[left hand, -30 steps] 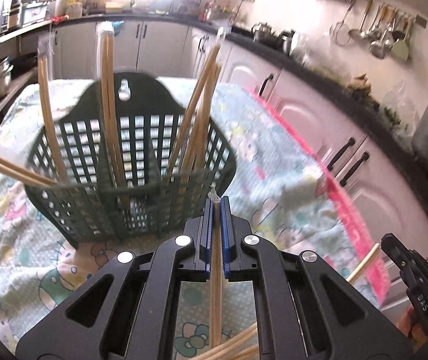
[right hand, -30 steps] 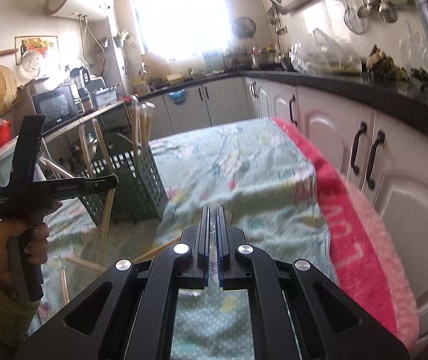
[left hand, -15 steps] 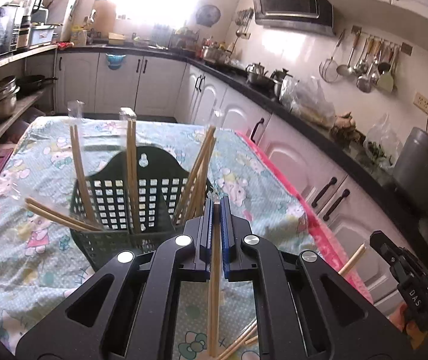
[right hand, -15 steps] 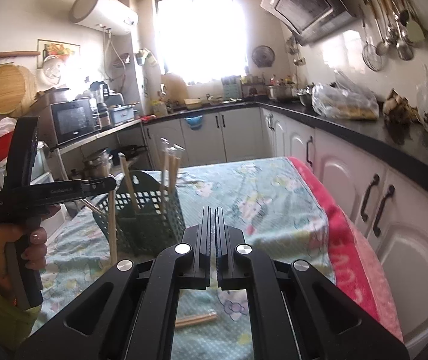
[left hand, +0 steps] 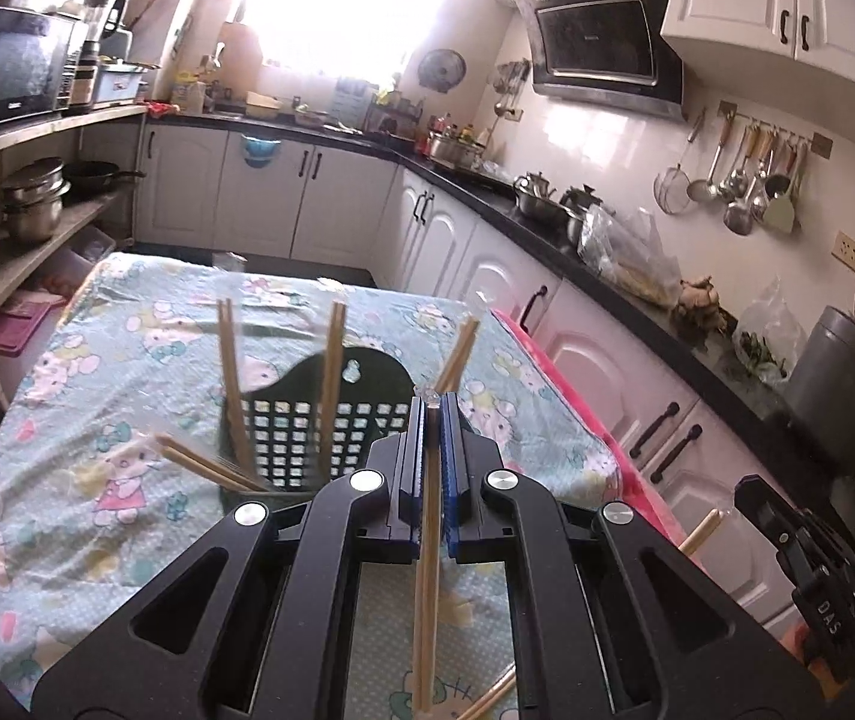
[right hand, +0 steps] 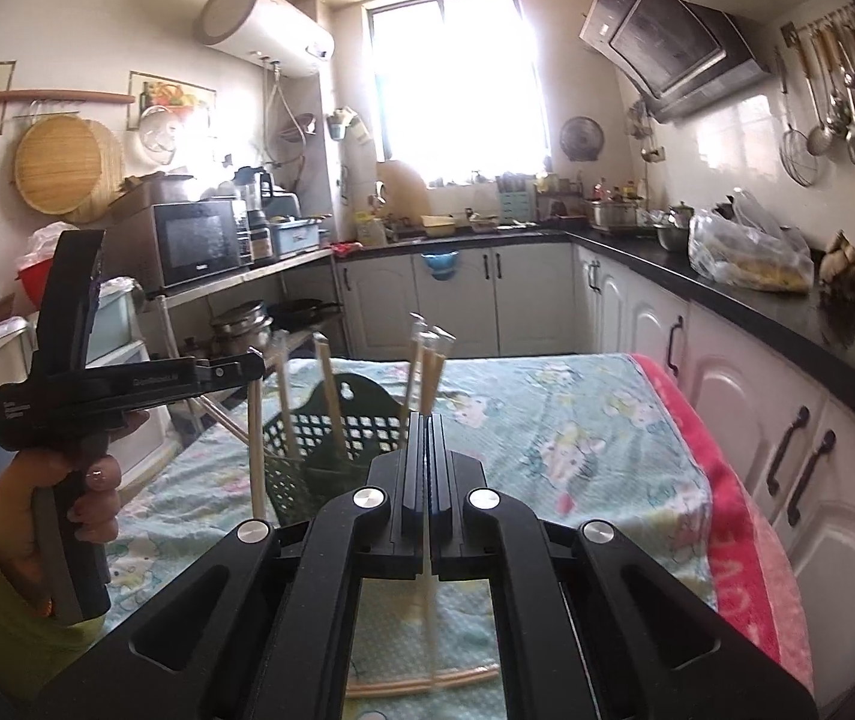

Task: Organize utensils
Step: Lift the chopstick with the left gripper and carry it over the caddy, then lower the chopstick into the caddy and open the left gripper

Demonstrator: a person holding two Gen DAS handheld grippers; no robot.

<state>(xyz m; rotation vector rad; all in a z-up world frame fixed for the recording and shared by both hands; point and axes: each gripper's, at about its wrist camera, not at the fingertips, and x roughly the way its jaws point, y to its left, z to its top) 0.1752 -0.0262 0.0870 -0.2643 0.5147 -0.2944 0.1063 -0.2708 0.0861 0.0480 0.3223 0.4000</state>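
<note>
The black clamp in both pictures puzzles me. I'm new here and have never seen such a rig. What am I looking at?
There is no robot. A person holds a two-finger gripper in each hand, and each has a fisheye camera looking along its fingers. One picture comes from the left gripper. The other comes from the right gripper and also shows the person's left hand. On the cartoon tablecloth stands a green basket holding chopsticks. Loose ones lie nearby. The left gripper is shut on wrapped chopsticks, and the right on a thin pale stick, probably another chopstick.
</note>
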